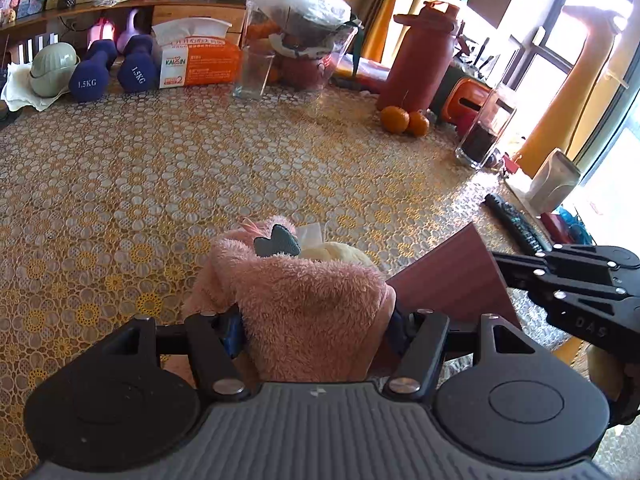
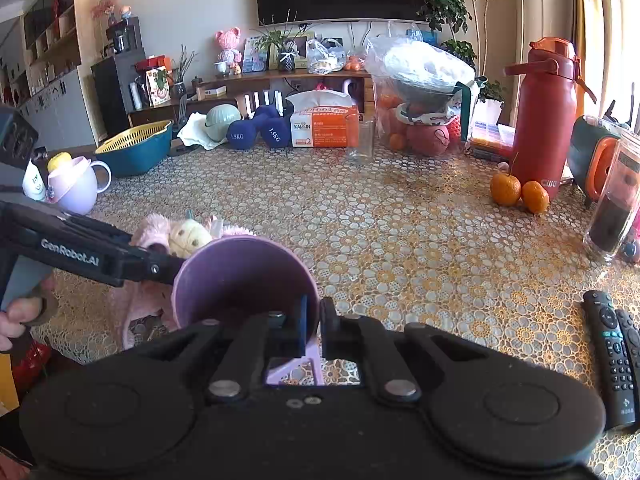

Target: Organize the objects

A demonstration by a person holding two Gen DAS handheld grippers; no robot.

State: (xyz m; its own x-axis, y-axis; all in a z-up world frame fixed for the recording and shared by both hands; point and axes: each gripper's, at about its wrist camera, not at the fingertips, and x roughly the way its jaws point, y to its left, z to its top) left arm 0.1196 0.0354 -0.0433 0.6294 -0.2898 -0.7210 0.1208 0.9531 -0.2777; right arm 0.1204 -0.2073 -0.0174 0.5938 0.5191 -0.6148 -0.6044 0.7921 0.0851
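We have the left gripper [image 1: 316, 320] clamped on the fluffy pink plush toy [image 1: 304, 280] and the right gripper [image 2: 314, 320] pinching the purple plastic cup's [image 2: 244, 276] rim near the tabletop's [image 2: 400, 240] front edge; stowing remains.

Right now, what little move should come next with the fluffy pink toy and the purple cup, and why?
Probably the left gripper should carry the fluffy pink toy a bit sideways toward the purple cup's open mouth. The left gripper is shut on the toy, the right gripper pinches the cup's rim, and the cup is tipped with its opening beside the toy.
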